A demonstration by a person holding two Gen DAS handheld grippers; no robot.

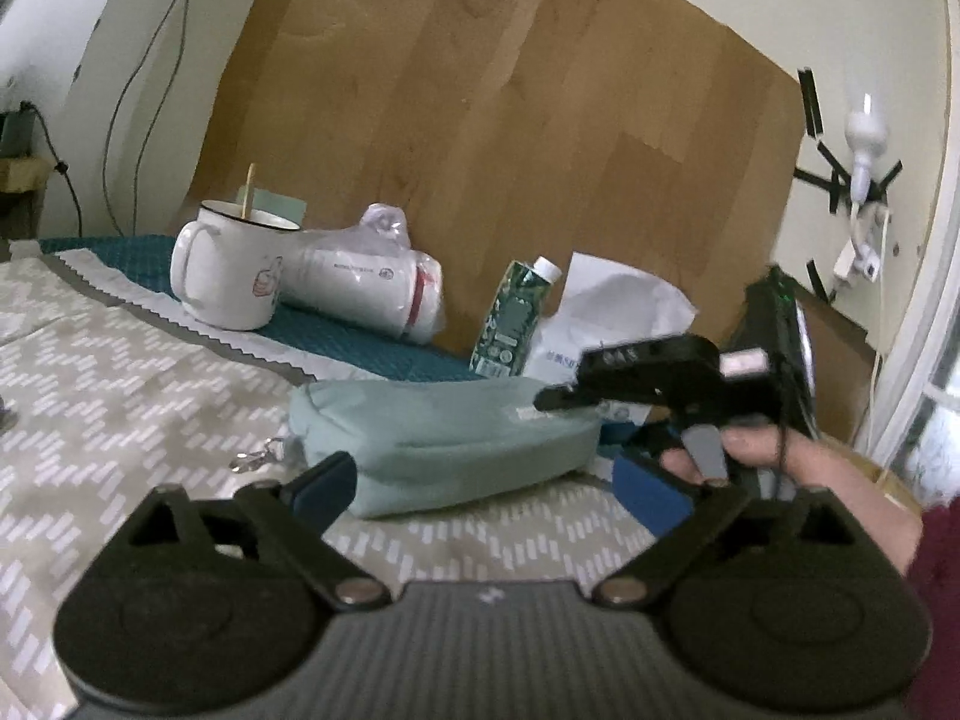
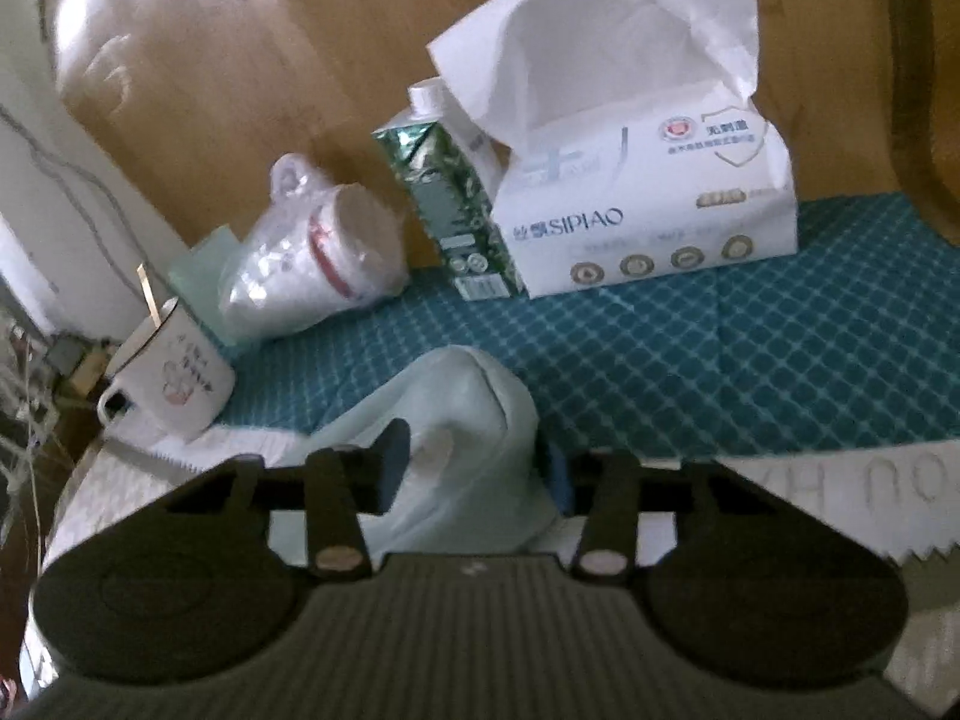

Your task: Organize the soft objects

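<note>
The pale green zip pouch (image 1: 447, 441) lay on the patterned cloth (image 1: 120, 360) covering the bench, near the cloth's zigzag far edge, its metal clip (image 1: 255, 459) at one end. The right hand-held gripper (image 2: 474, 471) straddled the pouch's end, its blue pads (image 2: 393, 450) close against the fabric on both sides; whether they pressed could not be told. The left hand-held gripper (image 1: 480, 492) stood wide, its pads beside the pouch, not gripping. Behind, on the teal quilted mat (image 2: 720, 348) along the bench's back edge, stood a tissue pack (image 2: 648, 204), a green carton (image 2: 450, 204), bagged paper cups (image 2: 318, 264) and a white mug (image 1: 231, 267).
</note>
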